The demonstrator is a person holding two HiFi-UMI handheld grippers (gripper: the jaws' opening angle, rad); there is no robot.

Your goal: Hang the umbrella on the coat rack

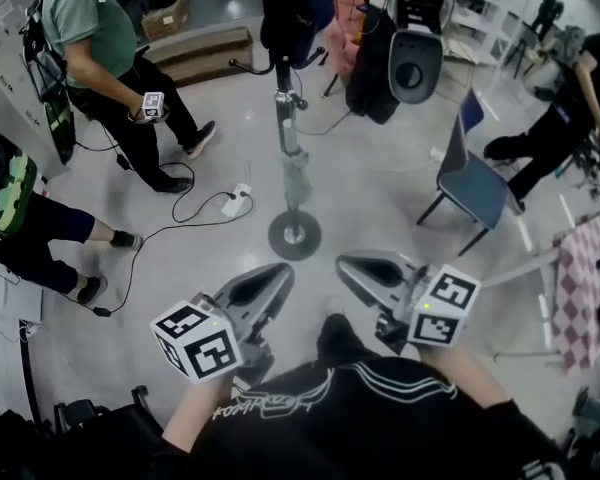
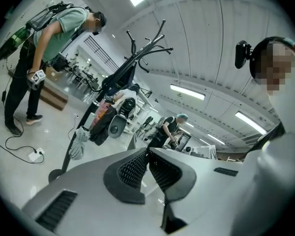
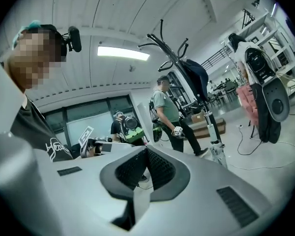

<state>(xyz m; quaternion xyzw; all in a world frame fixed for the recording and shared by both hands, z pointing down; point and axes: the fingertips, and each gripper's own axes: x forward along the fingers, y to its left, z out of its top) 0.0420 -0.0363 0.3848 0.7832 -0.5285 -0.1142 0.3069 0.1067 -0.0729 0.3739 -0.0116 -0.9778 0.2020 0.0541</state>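
Observation:
The coat rack (image 1: 291, 138) stands on the floor ahead on a round base, with the dark folded umbrella (image 1: 295, 10) hanging from its top. In the left gripper view the coat rack (image 2: 146, 50) leans across the middle with the umbrella (image 2: 120, 75) along its pole. The right gripper view has the rack (image 3: 173, 53) and umbrella (image 3: 194, 75) right of centre. My left gripper (image 1: 278, 274) and right gripper (image 1: 346, 265) sit side by side close to my body, well short of the rack. Both are shut with nothing between the pads, as seen for the left gripper (image 2: 147, 152) and the right gripper (image 3: 146, 150).
A person in a green shirt (image 1: 98, 43) stands at the back left holding another gripper. Someone sits at the left edge (image 1: 25, 218). A power strip (image 1: 236, 202) with a cable lies left of the rack base. A blue chair (image 1: 475, 180), a crouched person (image 1: 565, 108) and a checkered cloth (image 1: 585, 288) are on the right.

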